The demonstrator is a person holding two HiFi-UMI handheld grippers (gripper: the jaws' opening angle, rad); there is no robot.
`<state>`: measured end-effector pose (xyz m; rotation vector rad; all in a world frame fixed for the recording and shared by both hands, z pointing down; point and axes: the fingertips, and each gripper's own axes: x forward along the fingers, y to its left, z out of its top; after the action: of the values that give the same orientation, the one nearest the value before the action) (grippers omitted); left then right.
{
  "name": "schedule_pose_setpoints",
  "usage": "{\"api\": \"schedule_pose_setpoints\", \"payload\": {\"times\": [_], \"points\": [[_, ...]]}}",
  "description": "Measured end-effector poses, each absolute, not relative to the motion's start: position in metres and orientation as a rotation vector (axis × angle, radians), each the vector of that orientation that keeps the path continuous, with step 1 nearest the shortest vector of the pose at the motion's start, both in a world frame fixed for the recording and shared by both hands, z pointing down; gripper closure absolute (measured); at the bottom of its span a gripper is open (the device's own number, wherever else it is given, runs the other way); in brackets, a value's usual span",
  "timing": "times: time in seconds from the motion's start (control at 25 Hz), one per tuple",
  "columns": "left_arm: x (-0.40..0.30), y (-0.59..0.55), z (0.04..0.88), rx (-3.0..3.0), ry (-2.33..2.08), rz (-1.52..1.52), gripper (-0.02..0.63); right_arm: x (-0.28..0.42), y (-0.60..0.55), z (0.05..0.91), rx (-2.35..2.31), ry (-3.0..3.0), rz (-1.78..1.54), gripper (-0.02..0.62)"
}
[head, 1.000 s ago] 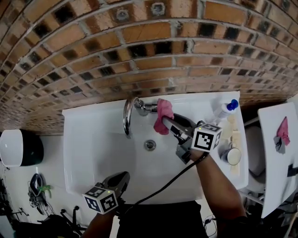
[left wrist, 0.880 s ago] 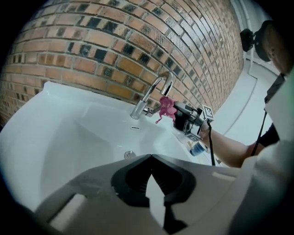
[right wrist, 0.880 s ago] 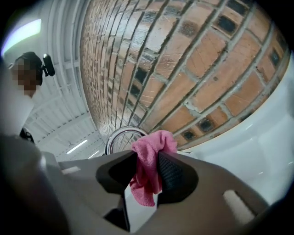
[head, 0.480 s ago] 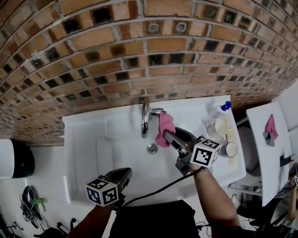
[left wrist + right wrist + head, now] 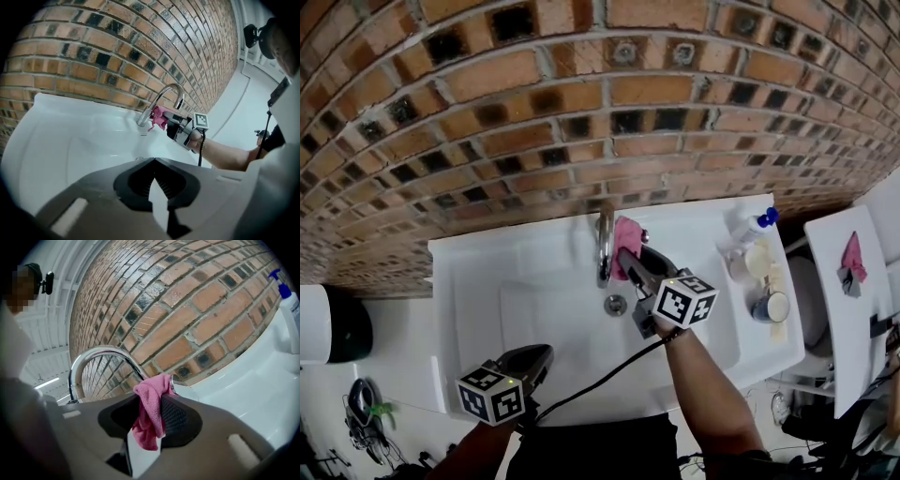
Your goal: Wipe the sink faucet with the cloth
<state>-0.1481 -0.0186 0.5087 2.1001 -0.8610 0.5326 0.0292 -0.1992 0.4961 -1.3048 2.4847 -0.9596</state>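
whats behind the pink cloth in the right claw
Behind the pink cloth, pinched in the right claw, a chrome part of the faucet pokes out at its right edge, its spout curving left, brick wall beyond. Where cloth meets faucet is covered.

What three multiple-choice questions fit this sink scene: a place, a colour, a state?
1. Where does the white plastic spray bottle with the blue cap stand?
A) in the basin
B) on the white ceramic sink's ledge
C) on the floor
2. What colour is the small fabric cloth beside the curved chrome faucet?
A) green
B) yellow
C) pink
3. How are the right gripper's tongs?
A) shut on the cloth
B) open, empty
C) shut on the bottle
Answers: B, it stands at the back corner; C, both gripper views show pink; A, the cloth hangs pinched between them.
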Motion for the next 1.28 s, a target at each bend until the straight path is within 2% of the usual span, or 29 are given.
{"api": "schedule_pose_setpoints", "payload": {"times": [0.24,0.52,1.28], "points": [[-0.159,-0.017,0.519,2.021,-0.927,0.508,0.600,0.027,-0.218,0.507,-1.286,2.341,-1.088,0.454],[-0.141,-0.021,0.526,1.977,-0.946,0.467,0.600,0.043,-0.214,0.522,-1.206,2.145,-1.288,0.454],[-0.109,-0.014,0.546,1.925,-0.948,0.480,0.600,0.046,-0.184,0.571,-1.125,2.276,-1.427,0.454]]}}
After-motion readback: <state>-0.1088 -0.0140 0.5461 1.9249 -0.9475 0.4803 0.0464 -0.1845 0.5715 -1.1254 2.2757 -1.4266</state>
